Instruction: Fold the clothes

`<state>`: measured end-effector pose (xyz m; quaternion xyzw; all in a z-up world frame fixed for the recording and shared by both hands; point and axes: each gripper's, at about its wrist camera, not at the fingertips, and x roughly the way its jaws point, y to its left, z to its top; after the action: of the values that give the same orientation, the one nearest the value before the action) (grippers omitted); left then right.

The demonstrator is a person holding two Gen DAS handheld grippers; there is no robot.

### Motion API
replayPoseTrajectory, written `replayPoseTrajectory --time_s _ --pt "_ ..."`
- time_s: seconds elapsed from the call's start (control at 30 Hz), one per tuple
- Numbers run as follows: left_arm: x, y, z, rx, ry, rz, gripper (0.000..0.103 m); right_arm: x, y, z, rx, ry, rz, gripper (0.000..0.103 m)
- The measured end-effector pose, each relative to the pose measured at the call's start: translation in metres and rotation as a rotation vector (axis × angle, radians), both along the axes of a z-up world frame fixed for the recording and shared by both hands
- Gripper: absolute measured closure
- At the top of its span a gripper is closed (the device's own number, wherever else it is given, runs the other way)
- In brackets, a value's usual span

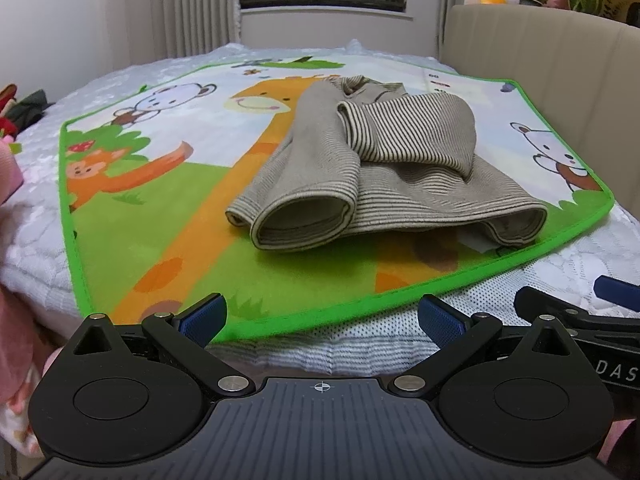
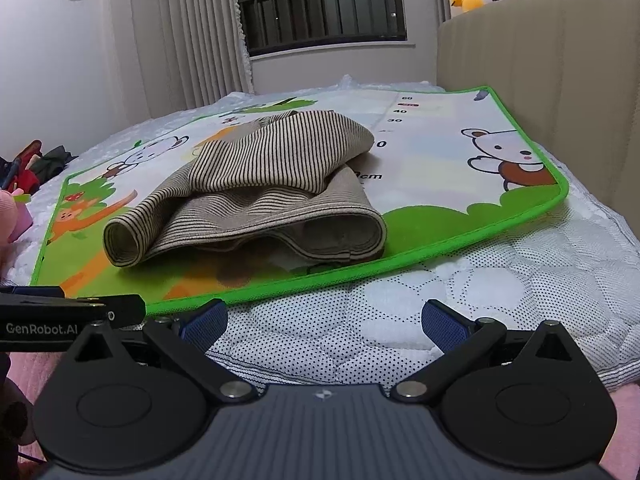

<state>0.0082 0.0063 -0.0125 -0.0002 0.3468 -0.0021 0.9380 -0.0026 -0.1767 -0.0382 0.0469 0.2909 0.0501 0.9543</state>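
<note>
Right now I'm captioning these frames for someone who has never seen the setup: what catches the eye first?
A striped beige garment, partly folded, lies on a bright cartoon mat with a green border, spread over a white quilted bed. Both the left gripper and right gripper sit open near the bed's edge, holding nothing.

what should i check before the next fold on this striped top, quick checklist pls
1. Left gripper open and empty: ok, blue pads apart, nothing between them.
2. Right gripper open and empty: ok.
3. Both grippers clear of the cloth: ok, they sit short of the mat's near edge, over the white quilt.
4. Striped top fully on the cartoon mat: ok.
5. Top lying flat and smooth: not ok, the sleeves are folded over the body but the hem gapes open and the layers bulge.
6. Collar end tidy: cannot tell, it is bunched and far away.
</note>
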Motion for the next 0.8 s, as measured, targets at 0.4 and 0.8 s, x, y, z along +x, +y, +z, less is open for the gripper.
replayPoseTrajectory --time_s 0.4,0.8 --pt "0.079 0.019 0.008 0.029 -0.010 -0.073 0.000 0.066 -0.011 0.036 -0.032 -0.030 -0.036 0.000" --pt "0.163 0.042 -0.006 0.086 0.058 -0.154 0.000 0.162 0.034 0.051 -0.088 0.014 0.010 0.000"
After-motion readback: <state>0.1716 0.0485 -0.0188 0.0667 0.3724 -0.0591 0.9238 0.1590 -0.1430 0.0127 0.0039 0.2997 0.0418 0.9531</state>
